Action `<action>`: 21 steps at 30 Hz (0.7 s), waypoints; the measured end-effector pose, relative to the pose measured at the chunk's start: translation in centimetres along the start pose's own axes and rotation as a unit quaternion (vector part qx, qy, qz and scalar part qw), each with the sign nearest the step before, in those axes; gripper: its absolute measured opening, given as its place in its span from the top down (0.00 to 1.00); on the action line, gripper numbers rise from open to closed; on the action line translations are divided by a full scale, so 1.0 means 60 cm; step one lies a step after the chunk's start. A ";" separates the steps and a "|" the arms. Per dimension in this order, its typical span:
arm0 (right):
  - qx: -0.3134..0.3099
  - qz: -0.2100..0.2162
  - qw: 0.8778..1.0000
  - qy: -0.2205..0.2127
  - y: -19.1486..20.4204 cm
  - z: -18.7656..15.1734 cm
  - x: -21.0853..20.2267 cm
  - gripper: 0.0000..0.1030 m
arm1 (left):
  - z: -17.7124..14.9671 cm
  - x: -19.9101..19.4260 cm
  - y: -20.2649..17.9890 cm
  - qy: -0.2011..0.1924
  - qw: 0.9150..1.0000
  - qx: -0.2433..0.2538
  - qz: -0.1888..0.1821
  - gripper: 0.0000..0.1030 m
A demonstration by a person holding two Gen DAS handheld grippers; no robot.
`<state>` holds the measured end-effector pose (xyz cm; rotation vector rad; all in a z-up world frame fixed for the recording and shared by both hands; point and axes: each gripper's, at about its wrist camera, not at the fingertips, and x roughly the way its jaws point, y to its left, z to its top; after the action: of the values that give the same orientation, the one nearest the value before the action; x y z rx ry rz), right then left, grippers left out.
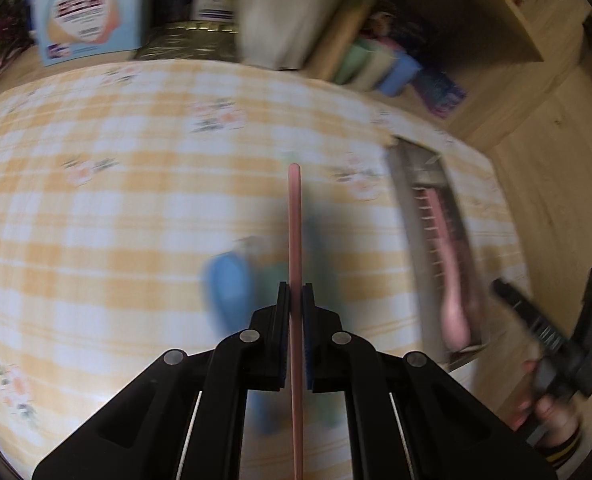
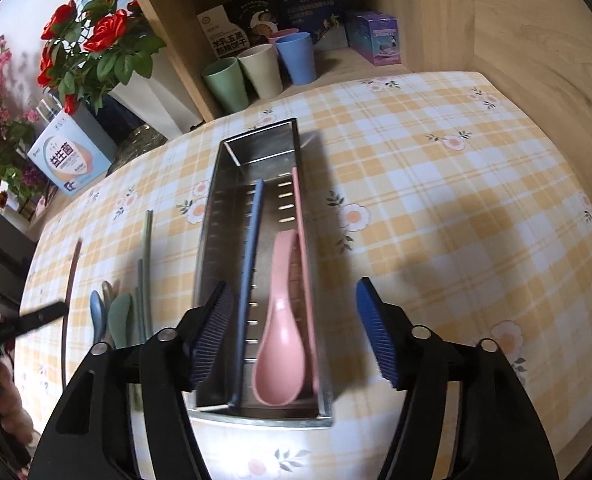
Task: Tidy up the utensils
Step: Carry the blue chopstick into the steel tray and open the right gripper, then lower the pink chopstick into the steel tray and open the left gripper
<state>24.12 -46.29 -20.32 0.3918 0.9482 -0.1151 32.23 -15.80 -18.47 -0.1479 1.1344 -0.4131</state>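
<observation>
My left gripper is shut on a pink chopstick and holds it above the checked tablecloth; the view is blurred. Below it lie a blue spoon and a green utensil, both smeared. My right gripper is open and empty, hovering over the near end of a metal utensil tray. In the tray lie a pink spoon, a blue chopstick and a pink chopstick. Left of the tray lie green chopsticks, a green spoon and a blue spoon.
Several cups and boxes stand in a wooden shelf at the back. A white pot of red roses and a light-blue box stand at the back left. The tray also shows in the left wrist view.
</observation>
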 end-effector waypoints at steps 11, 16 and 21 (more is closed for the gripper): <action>0.043 0.012 0.999 -0.004 -0.073 -0.001 -0.003 0.17 | 0.048 0.103 -0.216 0.017 0.998 0.056 -0.032 0.94; 0.060 0.017 0.998 -0.009 -0.099 -0.003 -0.003 0.16 | 0.064 0.154 -0.232 0.030 0.998 0.044 -0.015 0.94; 0.068 0.021 0.997 -0.003 -0.113 -0.008 0.003 0.16 | 0.072 0.194 -0.238 0.047 0.999 0.022 -0.005 0.94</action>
<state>22.08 -52.38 -22.59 0.5366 0.9279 -0.1430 36.79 -33.85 -21.90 -0.0962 1.2159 -0.4582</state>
